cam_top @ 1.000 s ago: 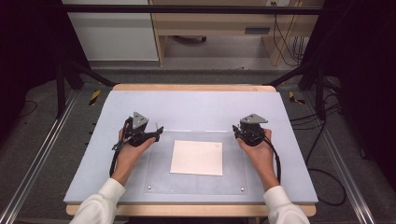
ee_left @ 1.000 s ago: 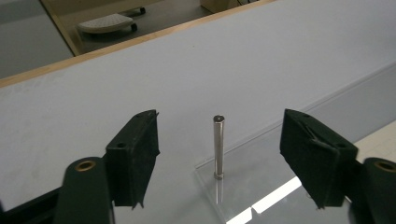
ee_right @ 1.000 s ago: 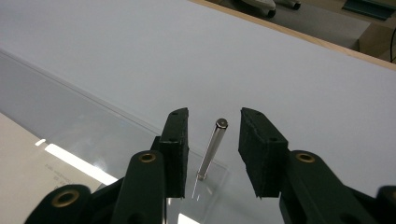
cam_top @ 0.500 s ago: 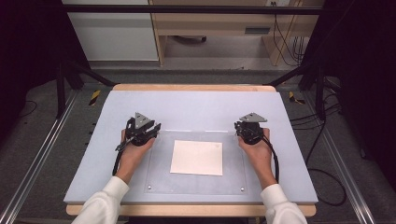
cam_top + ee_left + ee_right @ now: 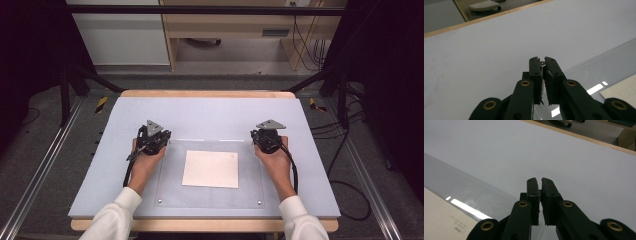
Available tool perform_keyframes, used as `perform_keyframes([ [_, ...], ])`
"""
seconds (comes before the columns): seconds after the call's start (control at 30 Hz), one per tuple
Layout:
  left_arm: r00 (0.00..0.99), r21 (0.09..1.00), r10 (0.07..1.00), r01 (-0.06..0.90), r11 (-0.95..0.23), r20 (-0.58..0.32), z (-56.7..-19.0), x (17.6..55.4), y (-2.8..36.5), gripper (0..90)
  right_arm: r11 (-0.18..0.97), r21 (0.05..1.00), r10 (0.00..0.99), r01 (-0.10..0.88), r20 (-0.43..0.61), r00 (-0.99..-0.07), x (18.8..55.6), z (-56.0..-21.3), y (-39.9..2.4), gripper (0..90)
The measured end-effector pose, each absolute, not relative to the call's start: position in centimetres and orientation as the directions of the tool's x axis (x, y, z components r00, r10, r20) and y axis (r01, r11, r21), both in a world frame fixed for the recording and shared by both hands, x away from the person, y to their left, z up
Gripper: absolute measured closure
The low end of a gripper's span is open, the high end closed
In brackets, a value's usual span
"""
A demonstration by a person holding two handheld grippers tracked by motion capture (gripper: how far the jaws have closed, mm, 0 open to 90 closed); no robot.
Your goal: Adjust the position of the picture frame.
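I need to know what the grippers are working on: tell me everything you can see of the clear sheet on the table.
The clear sheet is a flat, rectangular, transparent panel, seemingly acrylic, lying on the pale blue table mat. Small silver studs sit at its near corners, and it throws bright glare. A white paper lies in its middle; whether over or under cannot be told. The left gripper is shut on its far left corner and the right gripper on its far right corner, a stud showing between the left jaws.
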State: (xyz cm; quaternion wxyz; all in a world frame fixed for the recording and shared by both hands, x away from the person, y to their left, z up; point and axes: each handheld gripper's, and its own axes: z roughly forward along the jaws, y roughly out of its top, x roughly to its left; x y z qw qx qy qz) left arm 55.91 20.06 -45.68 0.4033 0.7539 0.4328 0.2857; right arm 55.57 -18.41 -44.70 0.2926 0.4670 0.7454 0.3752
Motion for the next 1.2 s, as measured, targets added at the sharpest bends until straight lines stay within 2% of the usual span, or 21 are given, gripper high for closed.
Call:
perform_keyframes([
  [0.4,0.462,0.859,0.882,0.41,-0.306,0.093,-45.4,55.9,20.0,81.0,0.297,0.822,0.91,0.486,-0.091,-0.404,55.8,-44.5,-18.4,85.5],
  [0.5,0.466,0.851,0.88,0.421,-0.313,0.092,-45.3,56.1,20.0,83.6,0.297,0.821,0.911,0.488,-0.091,-0.402,55.9,-44.5,-18.4,85.5],
  [0.93,0.464,0.838,0.881,0.443,-0.318,0.089,-45.0,56.2,19.9,84.1,0.295,0.822,0.912,0.487,-0.09,-0.4,56.1,-44.5,-18.2,85.1],
  [1.2,0.47,0.808,0.88,0.494,-0.321,0.062,-44.4,56.7,19.9,84.5,0.306,0.787,0.912,0.536,-0.081,-0.401,56.5,-43.9,-17.9,85.7],
])
